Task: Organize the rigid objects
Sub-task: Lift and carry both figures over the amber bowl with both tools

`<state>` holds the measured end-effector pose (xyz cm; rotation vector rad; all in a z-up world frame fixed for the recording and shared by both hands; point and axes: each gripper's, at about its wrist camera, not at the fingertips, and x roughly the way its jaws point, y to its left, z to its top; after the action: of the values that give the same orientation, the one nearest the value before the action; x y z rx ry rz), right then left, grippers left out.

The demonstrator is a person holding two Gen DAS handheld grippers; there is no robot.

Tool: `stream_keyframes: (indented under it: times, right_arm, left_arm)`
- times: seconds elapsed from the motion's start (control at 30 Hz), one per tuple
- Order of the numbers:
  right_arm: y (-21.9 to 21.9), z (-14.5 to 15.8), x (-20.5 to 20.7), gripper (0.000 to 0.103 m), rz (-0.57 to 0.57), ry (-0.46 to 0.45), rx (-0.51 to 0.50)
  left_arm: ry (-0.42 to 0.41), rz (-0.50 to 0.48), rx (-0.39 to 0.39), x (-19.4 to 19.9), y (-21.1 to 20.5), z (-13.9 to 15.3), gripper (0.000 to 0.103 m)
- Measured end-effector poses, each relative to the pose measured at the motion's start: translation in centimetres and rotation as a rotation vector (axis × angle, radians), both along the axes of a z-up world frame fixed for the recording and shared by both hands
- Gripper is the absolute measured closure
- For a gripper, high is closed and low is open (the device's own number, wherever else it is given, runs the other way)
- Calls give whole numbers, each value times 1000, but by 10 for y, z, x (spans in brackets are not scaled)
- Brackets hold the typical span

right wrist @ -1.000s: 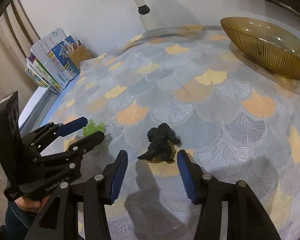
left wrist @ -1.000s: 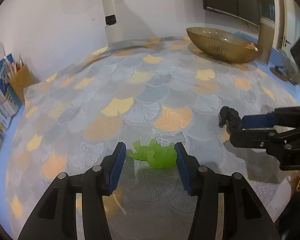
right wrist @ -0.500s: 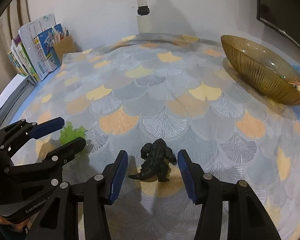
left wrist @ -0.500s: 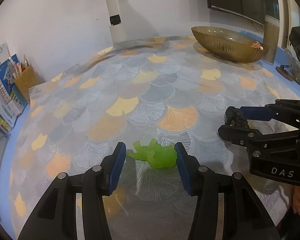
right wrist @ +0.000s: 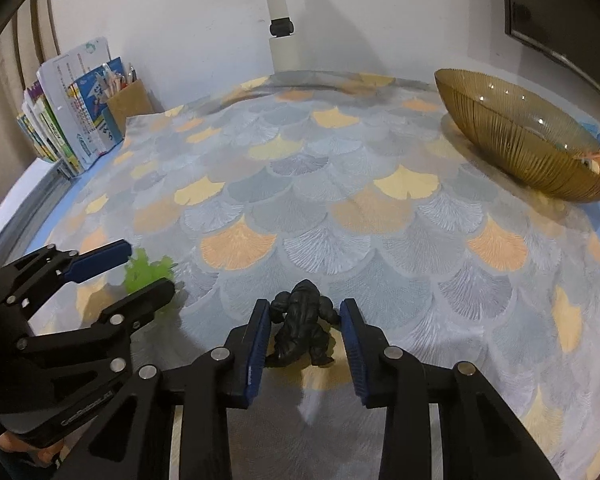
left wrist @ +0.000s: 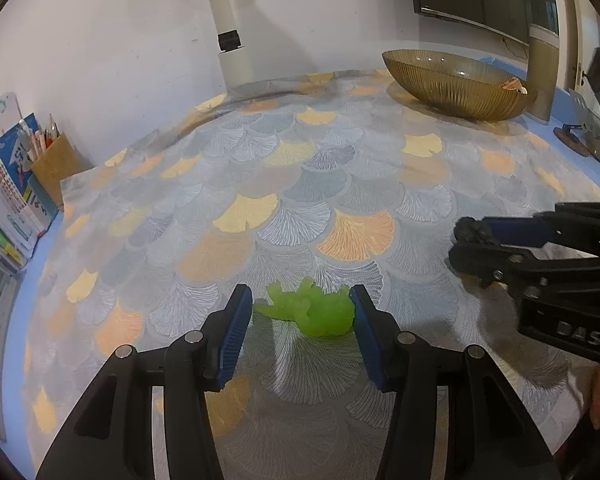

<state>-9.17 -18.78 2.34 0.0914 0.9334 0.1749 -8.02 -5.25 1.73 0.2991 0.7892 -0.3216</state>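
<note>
- Black plastic gorilla-like figure (right wrist: 300, 326) stands low in the middle of the right wrist view, directly between the blue pads of the right gripper (right wrist: 304, 334). Its jaws are closing on it — the figure's arms sit at or just inside both pads, though a firm squeeze cannot be confirmed.
- The figure is upright on the patterned tablecloth (right wrist: 340, 200), back towards the camera, facing the upper part of the frame. Its long axis is head to foot; its arms spread across the jaw gap, so the pads meet its widest line.
- Green translucent figure (left wrist: 312, 310) lies low in the centre of the left wrist view, between the pads of the left gripper (left wrist: 302, 312). The jaws stand partly open: the right-hand pad seems to touch it, while the left-hand pad shows a small gap beside a thin end.
- It lies on its side, long axis running left to right across the gap, thin end pointing frame left.
- Amber ribbed bowl (right wrist: 516, 136), the likely destination, sits well apart at the upper right — on the right gripper's side.
</note>
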Motion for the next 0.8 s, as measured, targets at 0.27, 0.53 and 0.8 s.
stream_keyframes:
  times: [0.27, 0.53, 0.8]
  right_arm:
    - [-55, 24, -6, 69, -17, -6, 317]
    - [-133, 95, -7, 69, -147, -173, 300]
    - [-205, 164, 14, 68, -324, -329, 175]
  left_arm:
    - [-2, 15, -18, 12, -14, 21, 56]
    - [-93, -94, -188, 46, -68, 107, 56]
    - [-130, -157, -342, 105, -133, 162, 56]
